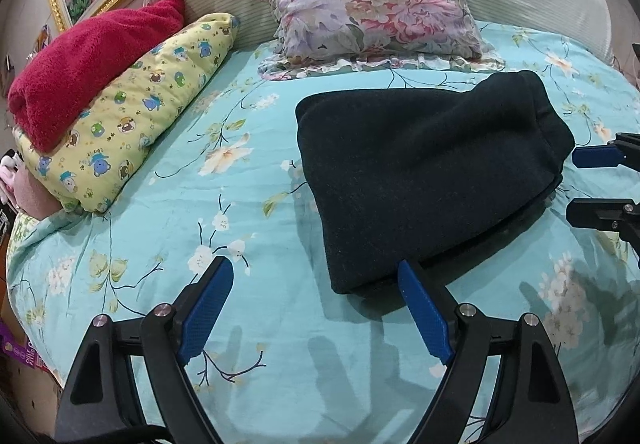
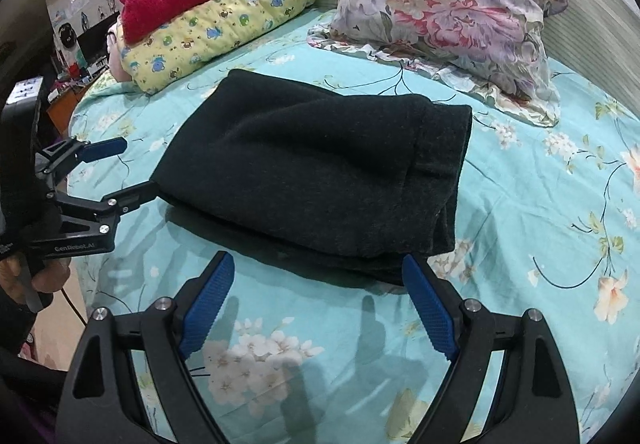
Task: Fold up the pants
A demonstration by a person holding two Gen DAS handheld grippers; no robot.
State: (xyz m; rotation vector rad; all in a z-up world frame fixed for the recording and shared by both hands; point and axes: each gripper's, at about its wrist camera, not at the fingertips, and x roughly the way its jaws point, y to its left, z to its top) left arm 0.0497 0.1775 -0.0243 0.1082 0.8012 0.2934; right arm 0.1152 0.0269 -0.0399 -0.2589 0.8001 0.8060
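Pants look folded; both tools off the cloth.

Left to right on the bed [image 1: 248, 203]: red towel [image 1: 92, 59] stacked on a yellow bear-print pillow [image 1: 132, 115], clear of the work; left tool [image 1: 316, 284] spread wide with nothing between its pads, one tip just at the near left corner of the bundle; black pants [image 1: 424, 179] lying mid-bed in a compact layered rectangle below the floral pillow [image 1: 372, 11]; right tool [image 2: 318, 280] also wide open and empty, hovering at the near edge. Judgement: folding is essentially done. At most one more halving or a smoothing pass is left; the lower layers stick out slightly at the near edge.
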